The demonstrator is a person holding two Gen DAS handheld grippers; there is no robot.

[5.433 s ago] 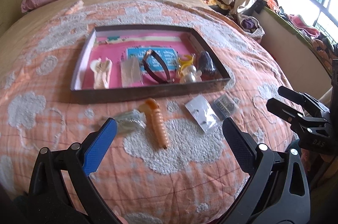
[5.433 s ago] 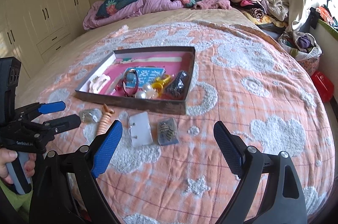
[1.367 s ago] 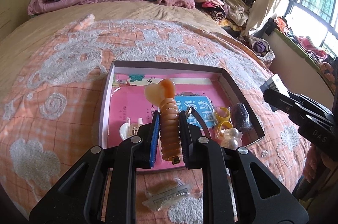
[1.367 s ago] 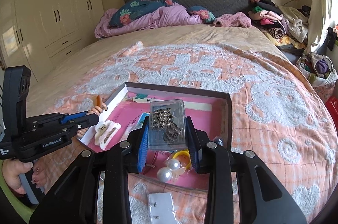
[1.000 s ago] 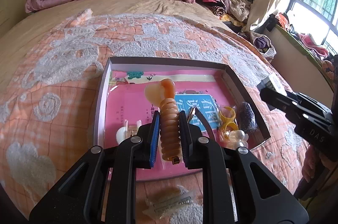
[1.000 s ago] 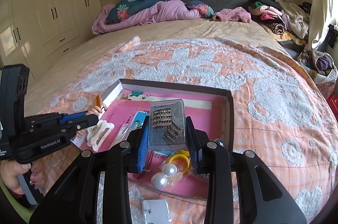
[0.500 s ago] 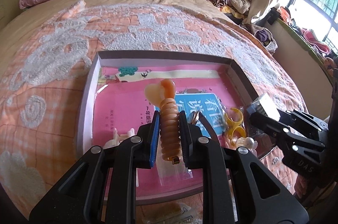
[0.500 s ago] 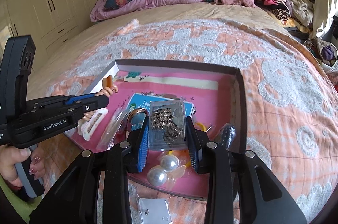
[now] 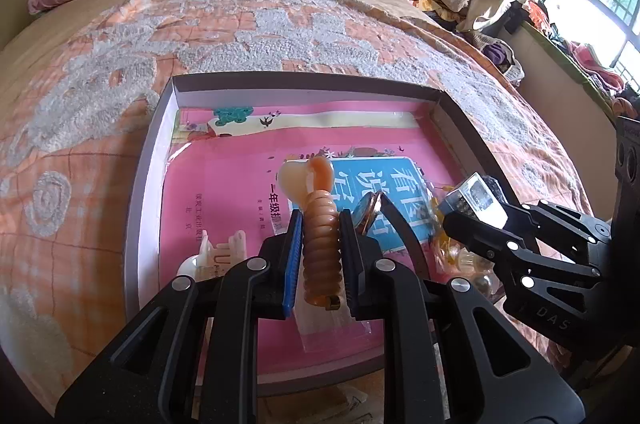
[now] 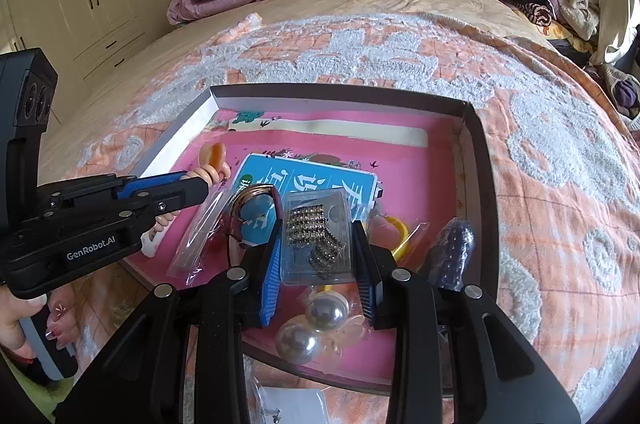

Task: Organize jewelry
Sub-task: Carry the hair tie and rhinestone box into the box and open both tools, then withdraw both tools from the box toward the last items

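1. Looking along the left wrist view, the left gripper (image 9: 320, 256) has its fingers (image 9: 291, 256) closed tight on an orange spiral hair clip (image 9: 320, 244), gripped by its ribbed stem so the rounded head sticks out ahead of the fingertips, clear to go down first. It hangs over the pink floor of the shallow tray (image 9: 304, 82), which sits on the bed (image 9: 100, 128), probably because the tray is where loose pieces are being gathered.

2. Also in this view, a white claw clip (image 9: 216, 256) lies near the tray's left wall and a clear packet (image 9: 332, 324) lies flat beneath the fingers, so the bare pink patch between them looks like the likeliest landing spot. The right gripper (image 9: 460, 220) enters from the right, over the tray's right side.

3. Turning to the right wrist view, the right gripper (image 10: 316, 256) is clamped on a clear case of small dark beads (image 10: 316, 236), held by its long edges so it stays flat, face up. It hovers above two pearl bobbles (image 10: 312, 324) and a yellow ring (image 10: 396, 232), with a dark beaded piece (image 10: 452, 252) by the right wall.

4. The left gripper (image 10: 200, 186) appears here from the side, a hand (image 10: 24, 316) around its handle. One white packet (image 10: 292, 404) remains outside the tray's near edge, so the sorting seems unfinished.
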